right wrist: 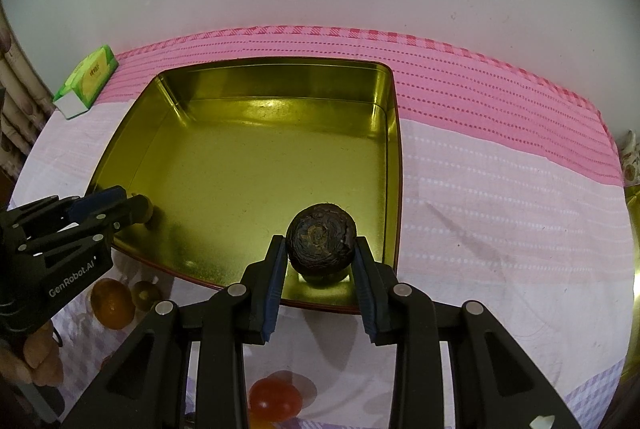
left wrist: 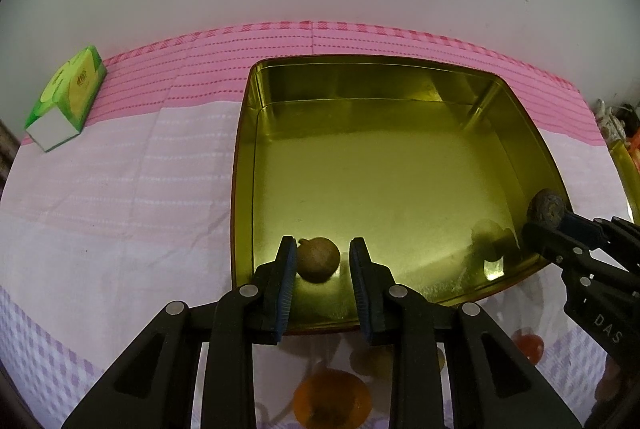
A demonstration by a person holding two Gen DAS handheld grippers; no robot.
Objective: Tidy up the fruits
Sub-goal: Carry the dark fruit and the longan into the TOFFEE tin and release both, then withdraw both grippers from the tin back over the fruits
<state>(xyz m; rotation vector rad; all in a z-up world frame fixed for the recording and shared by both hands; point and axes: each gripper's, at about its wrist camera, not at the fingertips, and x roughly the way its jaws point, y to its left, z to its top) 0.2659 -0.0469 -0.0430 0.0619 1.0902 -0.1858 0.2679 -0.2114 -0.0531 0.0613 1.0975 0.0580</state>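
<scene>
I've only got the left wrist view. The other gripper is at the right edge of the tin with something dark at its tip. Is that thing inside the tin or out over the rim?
Observer: Inside. The right wrist view shows the dark fruit within the walls of the tin, near its front right corner.
Operator: Is the right gripper clamped on it?
Observer: Yes. The right gripper has one finger against each side of the fruit.
Operator: What does its skin look like?
Observer: Dark brown and wrinkled, with rough rings around the end that faces the camera.
</scene>
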